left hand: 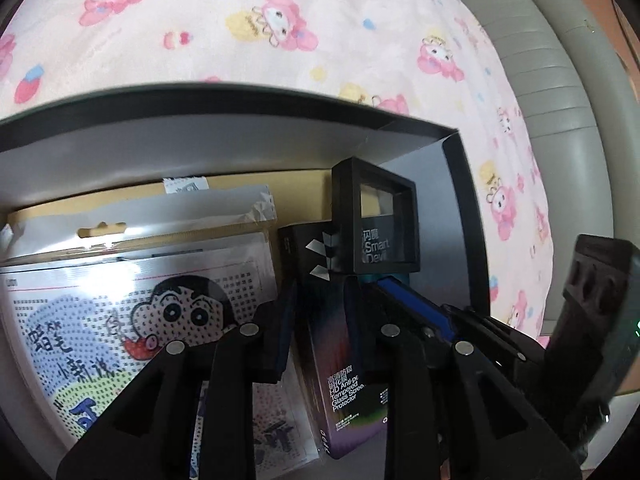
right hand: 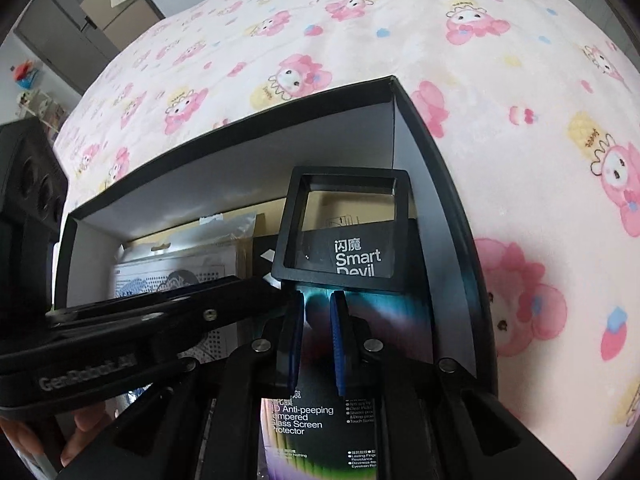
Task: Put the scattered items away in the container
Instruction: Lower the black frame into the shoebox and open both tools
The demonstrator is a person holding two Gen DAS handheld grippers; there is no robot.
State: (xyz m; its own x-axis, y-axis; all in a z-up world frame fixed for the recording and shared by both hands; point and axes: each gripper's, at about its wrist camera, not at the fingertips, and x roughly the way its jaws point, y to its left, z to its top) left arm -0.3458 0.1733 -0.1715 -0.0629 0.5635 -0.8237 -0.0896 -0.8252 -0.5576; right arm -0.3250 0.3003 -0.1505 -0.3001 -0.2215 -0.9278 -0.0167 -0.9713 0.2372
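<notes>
Right gripper [right hand: 316, 344] grips a small black square frame [right hand: 344, 232] inside the black cardboard box [right hand: 404, 128]; left gripper [left hand: 320, 328] hangs open.

screen protector box [right hand: 320, 420]: "闪魔 Smart Devil", "Anti-peeping Tempered Glass Screen Protector" | left gripper [right hand: 86, 376] body, left of that box: "GenRobot.AI"

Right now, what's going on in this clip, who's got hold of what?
A person is packing loose items into a black box on a pink cartoon blanket. The right gripper holds a small black frame case low inside the box, above a Smart Devil screen protector pack. The left gripper hovers open beside it, holding nothing. A cartoon bead kit already lies in the box.
</notes>
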